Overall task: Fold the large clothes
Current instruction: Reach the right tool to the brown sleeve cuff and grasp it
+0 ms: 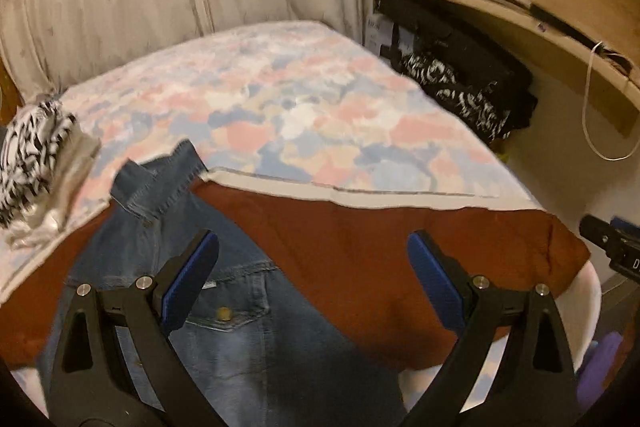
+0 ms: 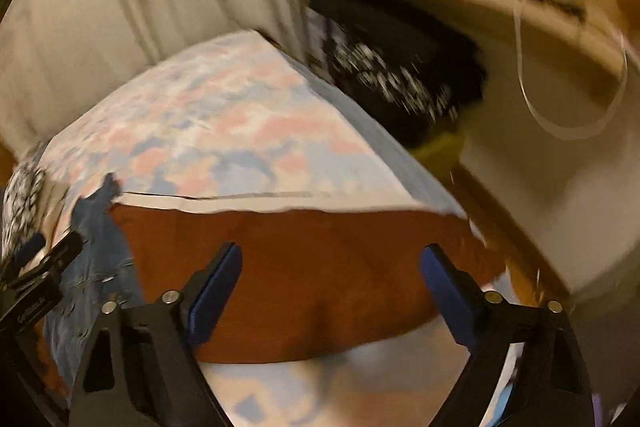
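Denim shirt (image 1: pixel 208 307) lying spread and unfolded below the left gripper (image 1: pixel 312 283), collar pointing away, one buttoned chest pocket just beside the left finger. Resting on a rust-brown cloth (image 1: pixel 360 259) on the flowered bed cover (image 1: pixel 280 99). No fold visible yet; probably whole folding still left. Left gripper wide, holding nothing. Right gripper (image 2: pixel 330 287) also wide and empty, above the brown cloth, shirt far to its left. Right view blurred.

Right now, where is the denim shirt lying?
In the left wrist view, the denim shirt lies lower left on the rust-brown cloth covering the bed's near end, beneath the left gripper.
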A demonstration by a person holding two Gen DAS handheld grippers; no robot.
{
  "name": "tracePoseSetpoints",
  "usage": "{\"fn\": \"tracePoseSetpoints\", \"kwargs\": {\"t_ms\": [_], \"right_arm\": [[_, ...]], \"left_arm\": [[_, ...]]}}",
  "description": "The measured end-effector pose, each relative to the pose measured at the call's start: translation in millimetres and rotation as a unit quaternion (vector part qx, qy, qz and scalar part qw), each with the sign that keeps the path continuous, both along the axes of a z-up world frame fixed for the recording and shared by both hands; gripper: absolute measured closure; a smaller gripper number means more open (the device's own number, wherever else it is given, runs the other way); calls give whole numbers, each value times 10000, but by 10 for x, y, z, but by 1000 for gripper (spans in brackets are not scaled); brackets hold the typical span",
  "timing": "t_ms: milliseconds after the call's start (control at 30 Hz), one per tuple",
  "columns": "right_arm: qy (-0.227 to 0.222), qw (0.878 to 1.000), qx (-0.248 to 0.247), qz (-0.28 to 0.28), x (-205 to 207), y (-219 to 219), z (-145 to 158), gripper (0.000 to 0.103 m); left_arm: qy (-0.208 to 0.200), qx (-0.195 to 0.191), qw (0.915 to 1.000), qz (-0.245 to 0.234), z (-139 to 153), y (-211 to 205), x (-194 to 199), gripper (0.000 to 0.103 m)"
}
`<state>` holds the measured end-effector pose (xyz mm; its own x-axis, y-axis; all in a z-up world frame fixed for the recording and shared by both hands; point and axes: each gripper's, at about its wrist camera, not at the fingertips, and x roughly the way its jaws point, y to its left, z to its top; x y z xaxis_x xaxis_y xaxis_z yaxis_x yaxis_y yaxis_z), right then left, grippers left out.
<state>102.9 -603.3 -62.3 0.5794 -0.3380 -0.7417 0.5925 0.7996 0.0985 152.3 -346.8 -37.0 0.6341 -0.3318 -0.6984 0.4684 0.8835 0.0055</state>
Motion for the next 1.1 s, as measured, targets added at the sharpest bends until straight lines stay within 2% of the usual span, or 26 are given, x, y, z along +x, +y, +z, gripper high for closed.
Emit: {"fn": "tracePoseSetpoints", "kwargs": {"t_ms": [67, 200, 400, 533, 600, 633, 667, 700, 767, 867, 900, 1000, 1100], "right_arm": [[151, 9990, 362, -224, -50, -286, -280, 20], [320, 9924, 1004, -641, -299, -777, -749, 22], [364, 9815, 1570, -1032, -526, -1071, -1284, 22], [250, 9755, 1738, -1322, -433, -1199, -1565, 22], [144, 9747, 1609, -1547, -425, -1269, -1604, 36], [167, 9748, 1508, -1634, -358, -1282, -1639, 56], [211, 9746, 1444, -1701, -283, -1303, -1668, 80], [201, 9741, 1419, -1751, -236, -1324, -1669, 88], [-35, 9753, 1337, -1757, -141, -1274, -1565, 92], [-338, 9900, 421, -1302, 111, -880, -1125, 93], [-455, 9943, 51, -964, 229, -632, -923, 93], [-638, 9967, -498, -102, 542, -14, -606, 93], [-734, 9908, -650, 936, 851, 718, -451, 93]], "left_arm": [[212, -17, 9998, 15, -200, -57, 85, 8], [658, -105, 9978, 50, -553, -156, 224, 8], [774, 230, 9966, 181, -902, -272, 329, 8], [696, 356, 9966, 276, -953, -213, 372, 8], [706, 380, 9963, 311, -943, -149, 394, 8], [715, 395, 9961, 335, -942, -111, 407, 8], [722, 410, 9959, 367, -931, -68, 419, 8], [715, 416, 9957, 414, -915, -2, 427, 8], [655, 385, 9959, 491, -855, 142, 418, 8], [520, 301, 9958, 684, -739, 425, 421, 8], [511, 260, 9955, 754, -701, 526, 420, 8], [593, 46, 9937, 949, -594, 839, 443, 8], [670, -181, 9909, 1155, -506, 1221, 461, 8]]}}
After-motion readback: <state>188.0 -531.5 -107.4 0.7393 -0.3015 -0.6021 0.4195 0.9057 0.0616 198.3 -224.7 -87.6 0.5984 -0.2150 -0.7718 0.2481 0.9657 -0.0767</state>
